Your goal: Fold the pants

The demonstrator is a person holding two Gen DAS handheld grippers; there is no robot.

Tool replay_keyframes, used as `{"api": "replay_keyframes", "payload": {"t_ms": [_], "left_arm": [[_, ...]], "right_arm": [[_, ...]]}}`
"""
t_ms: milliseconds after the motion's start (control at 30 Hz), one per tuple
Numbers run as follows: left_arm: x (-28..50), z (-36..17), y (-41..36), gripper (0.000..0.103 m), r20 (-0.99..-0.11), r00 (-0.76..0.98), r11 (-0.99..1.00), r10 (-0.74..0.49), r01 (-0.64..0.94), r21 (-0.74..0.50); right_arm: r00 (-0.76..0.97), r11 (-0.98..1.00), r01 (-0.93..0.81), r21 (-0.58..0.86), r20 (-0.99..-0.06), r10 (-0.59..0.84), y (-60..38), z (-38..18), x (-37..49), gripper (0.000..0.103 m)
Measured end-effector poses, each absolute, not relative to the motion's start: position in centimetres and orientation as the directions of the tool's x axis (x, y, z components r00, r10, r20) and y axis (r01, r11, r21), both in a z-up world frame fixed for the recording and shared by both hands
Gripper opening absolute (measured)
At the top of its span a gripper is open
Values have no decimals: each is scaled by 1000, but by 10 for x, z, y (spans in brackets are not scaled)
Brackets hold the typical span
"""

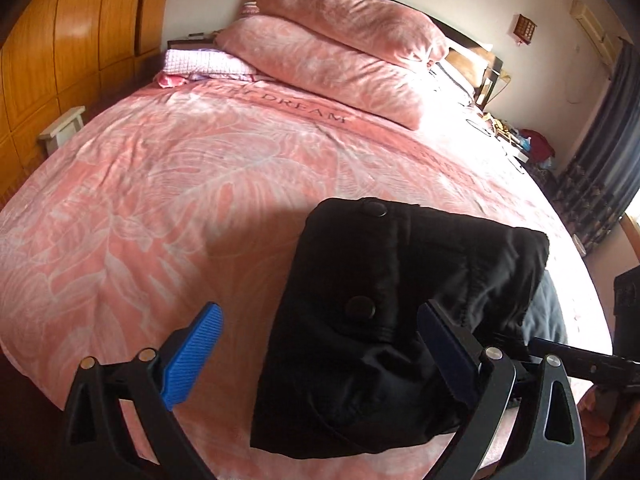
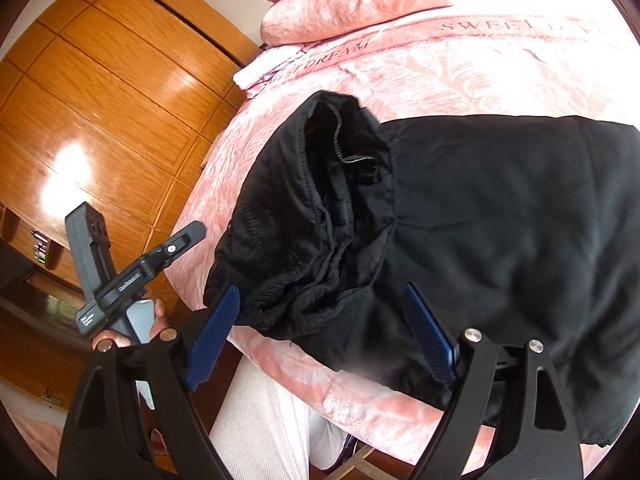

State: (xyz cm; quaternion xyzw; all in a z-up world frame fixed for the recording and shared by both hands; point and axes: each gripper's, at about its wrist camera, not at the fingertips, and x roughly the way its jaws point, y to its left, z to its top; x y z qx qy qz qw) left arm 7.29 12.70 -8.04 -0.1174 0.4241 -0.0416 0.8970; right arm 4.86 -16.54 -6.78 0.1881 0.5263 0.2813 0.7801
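Black pants [image 1: 384,320] lie folded in a thick bundle on the pink bed near its front edge. Two round snap buttons show on top in the left wrist view. My left gripper [image 1: 320,344] is open, its blue pads [image 1: 192,356] straddling the near end of the bundle without gripping it. In the right wrist view the pants [image 2: 460,232] show a bunched waistband end at the left and a flat part to the right. My right gripper [image 2: 320,340] is open just above the near edge of the pants, holding nothing.
The bed [image 1: 160,200] has a pink leaf-pattern cover, with two pink pillows [image 1: 340,52] at the head. A wooden wardrobe [image 2: 100,100] stands along one side. The other hand-held gripper [image 2: 132,272] shows at the left in the right wrist view. A cluttered nightstand [image 1: 516,140] is at the far right.
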Motion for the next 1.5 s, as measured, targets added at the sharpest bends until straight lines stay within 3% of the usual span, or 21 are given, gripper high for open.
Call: {"api": "replay_keyframes", "payload": {"t_ms": [167,300,400,600,933,1133,1500], "left_arm": [[76,-97,121,98,-772,611,973,-176,-11,-231],[80,-114,111,98,-794,552,960,-254,47,-275],[83,-130,108,99,-813,511,953,-279,43,-300],[77,-124,125,99,-794,506,922,-337,7,-387],[64,-101,155,99,-739,567,871,-364,-74,-485],[72,-96,125,99,-725,541,861,-426,-3,-508],[81,-92,52,99,-750,492,891,-443,149,-428]], "right_arm": [[276,818,-224,529,-771,574,-147,-78,55,83],[247,811,-228,539,-773,584,-136,-90,57,45],[248,824,-209,526,-787,565,-136,-98,58,31],[242,791,-172,587,-754,611,-141,-101,61,21],[370,740,-249,624,-645,668,-174,-30,61,14],[425,762,-173,623,-651,629,-214,-31,60,13],[517,810,17,586,-699,495,-326,-39,40,13]]}}
